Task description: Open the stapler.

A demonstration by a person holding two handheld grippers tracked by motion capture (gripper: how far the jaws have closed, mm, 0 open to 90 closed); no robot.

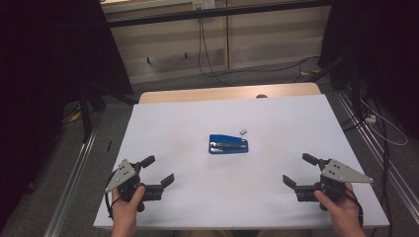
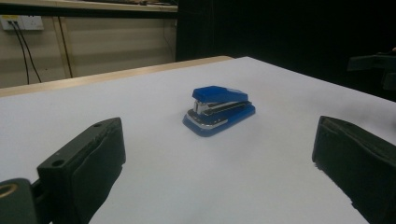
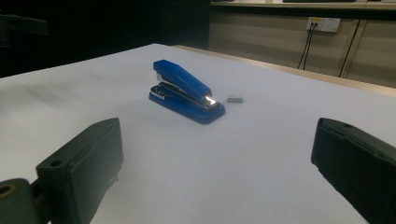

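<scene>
A white table (image 1: 163, 123) stands before a wood-panelled wall (image 1: 257, 44) with trailing cables (image 1: 202, 49).

Small grey block (image 1: 242, 132) beside stapler (image 1: 228, 144): unidentifiable.

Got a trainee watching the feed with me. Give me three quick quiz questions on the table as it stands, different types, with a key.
1. True or false: the blue stapler is held by the left hand-held gripper.
2. Multiple choice: the small grey staple block lies (a) on top of the stapler, (b) on the white table close to the stapler, apart from it, (c) between the jaws of the right hand-held gripper.
3. Fill in: both hand-held grippers have their jaws ____.

Key: 1 false, it sits free mid-table; 2 b; 3 open.
</scene>
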